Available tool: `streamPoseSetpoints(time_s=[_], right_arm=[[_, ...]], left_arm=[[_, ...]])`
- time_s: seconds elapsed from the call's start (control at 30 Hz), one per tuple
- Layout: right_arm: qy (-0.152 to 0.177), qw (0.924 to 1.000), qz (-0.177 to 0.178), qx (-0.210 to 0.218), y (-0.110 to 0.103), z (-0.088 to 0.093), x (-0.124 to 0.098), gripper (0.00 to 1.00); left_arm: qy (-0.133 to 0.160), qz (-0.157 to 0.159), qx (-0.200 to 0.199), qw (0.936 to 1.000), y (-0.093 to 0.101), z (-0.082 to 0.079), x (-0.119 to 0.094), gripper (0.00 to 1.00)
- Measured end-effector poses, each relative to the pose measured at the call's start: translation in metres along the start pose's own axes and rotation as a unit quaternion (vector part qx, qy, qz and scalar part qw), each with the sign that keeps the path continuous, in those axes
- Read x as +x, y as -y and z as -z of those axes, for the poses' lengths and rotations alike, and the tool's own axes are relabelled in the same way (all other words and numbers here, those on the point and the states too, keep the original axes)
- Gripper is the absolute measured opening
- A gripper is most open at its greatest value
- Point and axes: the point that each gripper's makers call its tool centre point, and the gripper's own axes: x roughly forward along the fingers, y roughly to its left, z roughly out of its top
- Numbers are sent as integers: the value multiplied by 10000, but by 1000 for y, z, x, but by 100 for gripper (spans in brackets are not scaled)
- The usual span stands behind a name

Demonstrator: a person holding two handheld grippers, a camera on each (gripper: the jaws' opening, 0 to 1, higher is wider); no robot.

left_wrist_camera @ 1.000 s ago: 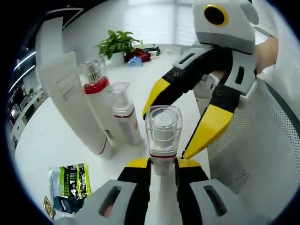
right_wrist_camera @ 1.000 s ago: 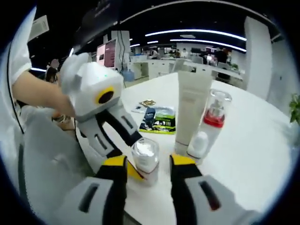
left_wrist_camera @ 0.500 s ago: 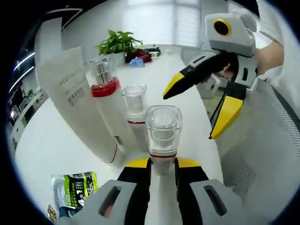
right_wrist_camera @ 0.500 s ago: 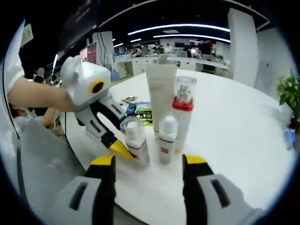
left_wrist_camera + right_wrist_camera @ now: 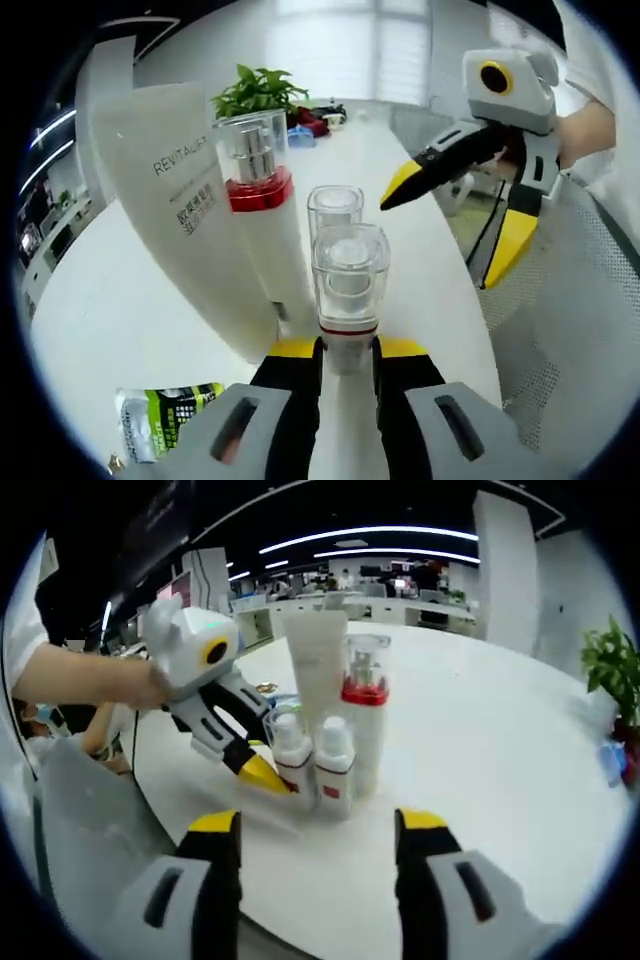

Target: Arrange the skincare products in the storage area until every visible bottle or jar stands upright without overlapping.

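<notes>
The placing step is judged to be in hand: a small clear-capped bottle (image 5: pixel 348 290) is gripped between the closed jaws of the left hand-held gripper (image 5: pixel 345 350) and stands upright on the counter (image 5: pixel 500 740), just beside a second small bottle (image 5: pixel 334 763), the red-collared pump bottle (image 5: pixel 364 715) and the tall white tube (image 5: pixel 316 665), all upright near the counter's edge. The right hand-held gripper (image 5: pixel 318 825) is held wide open and empty, apart from the group. Release and a straight withdrawal are called for next, without the neighbours being nudged. Compared with a second ago, the held bottle has been brought close against the group, and the right hand-held gripper has been drawn back.
</notes>
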Motion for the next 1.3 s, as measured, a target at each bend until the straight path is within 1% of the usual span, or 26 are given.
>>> streamPoseSetpoints(time_s=[0.3,0.63,0.8,0.97,1.17,1.3], right_arm=[[-24,10000,-15,6,0,0,1,63],[-102,9999,-44,22,-1,4,2,64],[-104,9999,-51,18,-1,4,2,64],[-104,9999,-62,-13,-1,2,2,64],[-102,9998,-155,-69,-6,1,3,65],[-105,9995,-267,-116,-11,-1,5,66]], left_arm=[[-1,91,54,9999,-4,-1,2,16],[-19,101,-7,9999,-6,-1,3,17],[-71,110,-21,9999,-4,1,2,22],[-106,22,-75,9999,-5,2,0,25],[-98,-39,-311,9995,-1,5,-12,33],[-151,-171,-464,9987,1,10,-23,36]])
